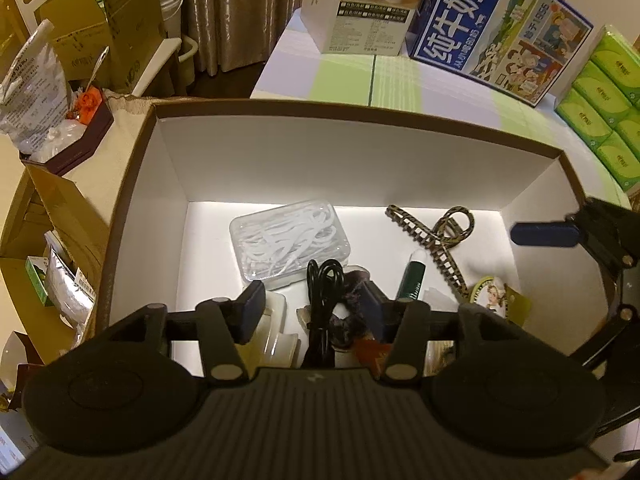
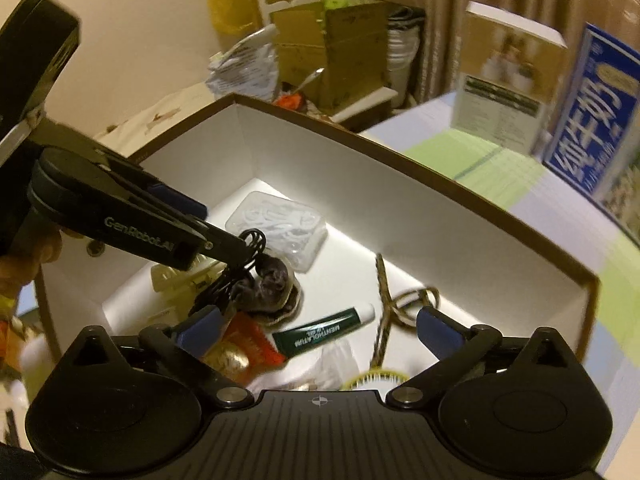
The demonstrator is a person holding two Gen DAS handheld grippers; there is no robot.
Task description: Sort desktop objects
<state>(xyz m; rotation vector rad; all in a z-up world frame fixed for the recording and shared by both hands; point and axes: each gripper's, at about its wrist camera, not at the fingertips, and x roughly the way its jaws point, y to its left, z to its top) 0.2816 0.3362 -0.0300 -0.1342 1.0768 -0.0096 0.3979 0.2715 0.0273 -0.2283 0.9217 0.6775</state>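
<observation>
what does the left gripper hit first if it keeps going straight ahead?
Probably the coiled black cable, which sits between the open fingers of the left gripper, with the dark scrunchie right beside it. Depth is hard to judge, so contact may already be close.

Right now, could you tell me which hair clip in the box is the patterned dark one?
The long toothed hair clip right of the floss-pick case; the other clip is pale, translucent, lying beneath the left gripper.
</observation>
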